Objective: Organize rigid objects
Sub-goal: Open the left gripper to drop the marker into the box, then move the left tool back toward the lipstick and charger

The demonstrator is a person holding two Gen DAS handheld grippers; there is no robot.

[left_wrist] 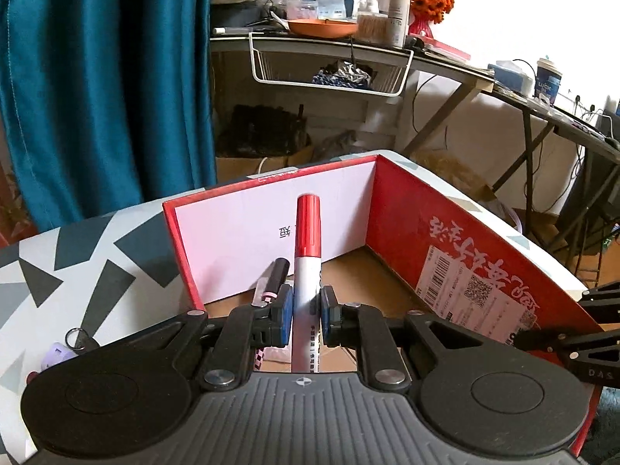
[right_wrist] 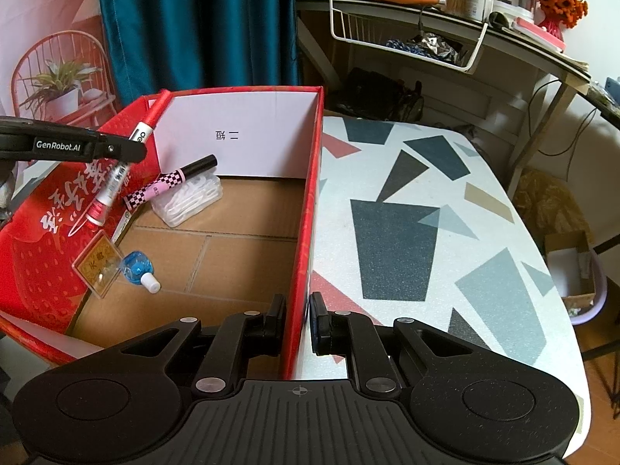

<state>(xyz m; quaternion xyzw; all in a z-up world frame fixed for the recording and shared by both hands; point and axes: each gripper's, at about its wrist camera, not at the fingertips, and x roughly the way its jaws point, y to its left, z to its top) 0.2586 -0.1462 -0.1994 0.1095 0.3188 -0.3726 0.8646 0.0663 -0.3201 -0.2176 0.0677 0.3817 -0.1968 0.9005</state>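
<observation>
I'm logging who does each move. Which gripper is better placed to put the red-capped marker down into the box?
Left. The left gripper already grips the red-capped marker above the red box. The right gripper has its fingers astride the box's side wall, apparently steadying it.

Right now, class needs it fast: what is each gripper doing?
Left gripper: shut on the red-capped marker, over the red box.
Right gripper: fingers astride the box wall; grip cannot be told.
</observation>
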